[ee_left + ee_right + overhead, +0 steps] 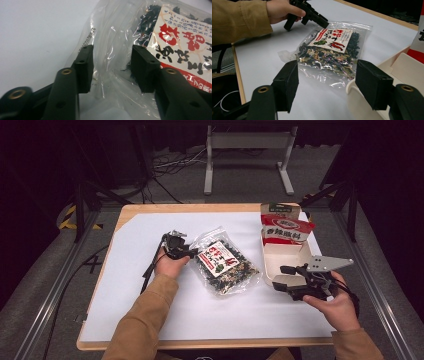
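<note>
From above, I see my left gripper (191, 253) at the nine o'clock edge of the clear bag (225, 262) of dried dark greens, which lies flat near the middle of the white table (145, 310). In the left gripper view its jaws stand part-way apart, straddling the bag's transparent sealed end; the pads sit close to the plastic on either side, and I cannot tell whether they press on it yet. The bag's red-and-white label (185, 47) lies at two o'clock from those jaws.

My right gripper (289, 281) sits at three o'clock from the bag, at the near corner of the cream tray (285, 256). In the right gripper view its jaws are wide, with nothing gripped; the tray's rounded corner lies just inside the right jaw, and the bag lies beyond at twelve o'clock. A red-and-white packet (286, 229) stands in the tray's far end, at one o'clock from the bag. The left hand (280, 10) in a tan sleeve shows at eleven o'clock there.
</note>
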A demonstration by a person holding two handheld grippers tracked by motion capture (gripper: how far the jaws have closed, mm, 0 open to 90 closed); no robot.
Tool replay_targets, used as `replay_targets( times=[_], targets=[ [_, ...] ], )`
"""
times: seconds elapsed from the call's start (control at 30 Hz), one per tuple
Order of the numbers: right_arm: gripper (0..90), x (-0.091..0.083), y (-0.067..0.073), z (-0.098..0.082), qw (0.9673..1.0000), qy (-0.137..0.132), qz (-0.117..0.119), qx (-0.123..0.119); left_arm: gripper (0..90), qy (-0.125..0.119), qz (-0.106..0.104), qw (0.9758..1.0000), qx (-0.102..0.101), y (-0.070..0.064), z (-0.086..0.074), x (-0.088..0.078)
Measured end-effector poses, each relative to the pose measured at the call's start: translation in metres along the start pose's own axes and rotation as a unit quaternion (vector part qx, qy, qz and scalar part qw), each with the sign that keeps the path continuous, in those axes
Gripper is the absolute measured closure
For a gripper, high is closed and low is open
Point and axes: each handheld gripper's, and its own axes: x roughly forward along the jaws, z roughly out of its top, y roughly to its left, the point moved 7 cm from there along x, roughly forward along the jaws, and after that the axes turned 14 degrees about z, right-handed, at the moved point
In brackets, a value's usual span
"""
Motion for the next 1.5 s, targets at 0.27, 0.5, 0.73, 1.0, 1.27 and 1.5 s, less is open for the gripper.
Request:
replay_targets(
  times=[0.27, 0.5, 0.73, 1.0, 1.27, 1.5],
  targets=[
    [36.1, 0.001, 0.001, 0.001, 1.0000, -0.002, 0.005, -0.001, 74.8, 0.014, 0.008, 0.9999, -0.003, -0.004, -0.001, -0.002],
    [37.0, 0.000, 0.000, 0.001, 1.0000, -0.003, 0.006, 0.001, 85.0, 0.033, -0.017, 0.9987, -0.036, -0.003, 0.000, -0.004],
    [37.5, -0.001, 0.000, 0.000, 1.0000, -0.003, 0.006, 0.002, 87.8, 0.040, -0.021, 0.9982, -0.040, -0.002, 0.001, -0.008],
    [37.8, -0.001, 0.001, 0.001, 1.0000, -0.004, 0.005, 0.001, 88.5, 0.018, -0.029, 0.9990, -0.031, 0.000, 0.009, -0.028],
    [41.3, 0.000, 0.004, 0.003, 1.0000, 0.001, 0.007, 0.002, 88.5, -0.030, -0.025, 0.9992, -0.008, 0.000, 0.022, -0.064],
    [41.6, 0.001, 0.006, 0.004, 1.0000, 0.001, 0.009, 0.001, 88.7, -0.081, -0.021, 0.9961, 0.027, -0.012, 0.034, -0.100]
  ],
)
